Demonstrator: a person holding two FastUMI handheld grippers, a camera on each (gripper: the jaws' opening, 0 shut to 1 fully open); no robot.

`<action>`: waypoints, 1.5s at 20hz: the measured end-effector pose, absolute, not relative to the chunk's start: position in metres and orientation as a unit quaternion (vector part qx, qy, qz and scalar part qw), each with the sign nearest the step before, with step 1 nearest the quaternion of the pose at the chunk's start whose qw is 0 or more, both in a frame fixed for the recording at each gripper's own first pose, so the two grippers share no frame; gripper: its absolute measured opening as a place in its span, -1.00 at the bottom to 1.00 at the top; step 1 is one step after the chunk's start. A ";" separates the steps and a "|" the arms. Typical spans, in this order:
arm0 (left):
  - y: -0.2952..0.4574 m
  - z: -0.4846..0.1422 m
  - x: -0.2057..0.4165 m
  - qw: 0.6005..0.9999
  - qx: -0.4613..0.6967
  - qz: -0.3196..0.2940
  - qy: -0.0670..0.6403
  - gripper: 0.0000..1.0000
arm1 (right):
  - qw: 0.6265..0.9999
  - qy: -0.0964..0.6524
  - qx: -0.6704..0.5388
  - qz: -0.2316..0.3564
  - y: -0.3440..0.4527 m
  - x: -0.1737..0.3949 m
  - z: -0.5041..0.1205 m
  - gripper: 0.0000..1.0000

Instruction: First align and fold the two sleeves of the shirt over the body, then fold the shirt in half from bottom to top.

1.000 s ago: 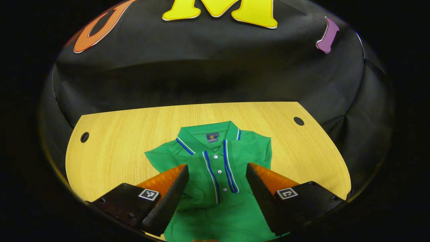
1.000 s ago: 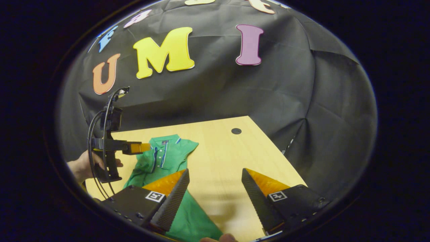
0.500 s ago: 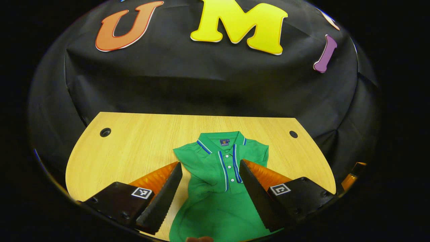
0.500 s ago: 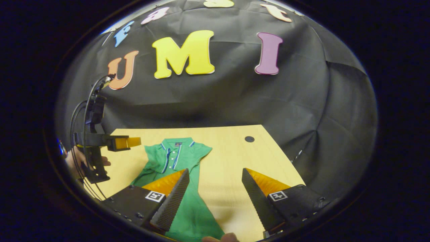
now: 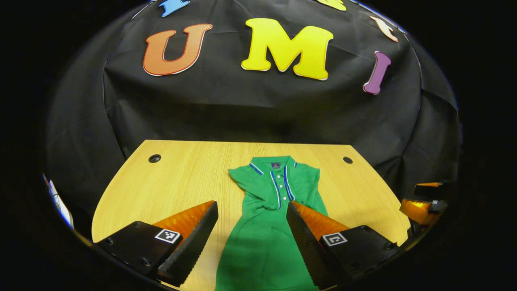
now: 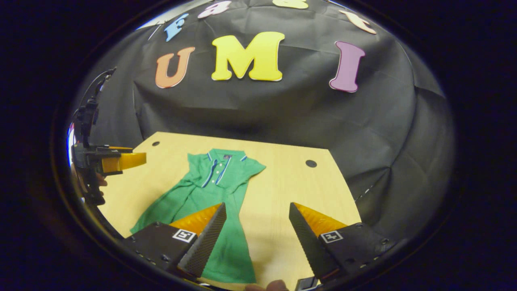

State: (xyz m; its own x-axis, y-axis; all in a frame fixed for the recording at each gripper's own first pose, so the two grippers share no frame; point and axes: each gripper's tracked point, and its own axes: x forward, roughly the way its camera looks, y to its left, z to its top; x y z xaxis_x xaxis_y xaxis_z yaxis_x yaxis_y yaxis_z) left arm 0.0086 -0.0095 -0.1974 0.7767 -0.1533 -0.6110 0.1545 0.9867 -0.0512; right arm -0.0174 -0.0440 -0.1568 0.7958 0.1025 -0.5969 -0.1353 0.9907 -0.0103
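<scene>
Hovering above the near edge of the table (image 5: 169, 173), apart from the cloth, with jaws spread wide and nothing between them: left gripper (image 5: 252, 226) over the shirt's lower body, right gripper (image 6: 256, 228) over the hem's right side and bare wood. Lying flat near the table's middle, collar toward the far wall, hem toward the near edge: shirt (image 5: 266, 238), buttoned placket up. Looks narrowed, both sleeves apparently already brought over the body, the left one (image 5: 252, 194) bunched in a lumpy ridge beside the placket; the right one too flat to read for certain. Judged next: pinching the two hem corners and carrying them up to the collar. Likely trouble from here: grabbing only the top layer so the back stays behind and the fold goes lopsided; lifting the corners unevenly, leaving the hem skewed against the shoulders; dragging the cloth along the wood and pulling the folded sleeves loose; folding over that bunched ridge and locking in a crease. Soft knit, so expect sag between the two grips. No containers on the table, so nothing held in any.
</scene>
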 end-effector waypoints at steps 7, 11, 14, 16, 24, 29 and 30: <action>0.028 -0.241 -0.066 0.915 0.025 -0.078 0.396 1.00 | 0.913 0.395 -0.047 0.088 -0.049 -0.070 -0.209 0.92; 0.043 -0.282 -0.115 0.879 0.032 -0.084 0.468 1.00 | 0.881 0.458 -0.037 0.109 -0.042 -0.099 -0.242 0.92; 0.043 -0.313 -0.144 0.850 0.010 -0.083 0.521 1.00 | 0.863 0.490 -0.046 0.109 -0.047 -0.111 -0.259 0.92; 0.044 -0.331 -0.164 0.825 -0.004 -0.079 0.560 1.00 | 0.848 0.517 -0.045 0.108 -0.046 -0.121 -0.278 0.92; 0.056 -0.360 -0.208 0.777 -0.038 -0.062 0.626 1.00 | 0.797 0.593 -0.054 0.103 -0.045 -0.154 -0.332 0.91; 0.057 -0.368 -0.206 0.772 -0.027 -0.066 0.632 1.00 | 0.777 0.620 -0.055 0.099 -0.045 -0.164 -0.352 0.92; 0.058 -0.371 -0.207 0.769 -0.023 -0.064 0.635 1.00 | 0.774 0.623 -0.057 0.098 -0.046 -0.164 -0.355 0.92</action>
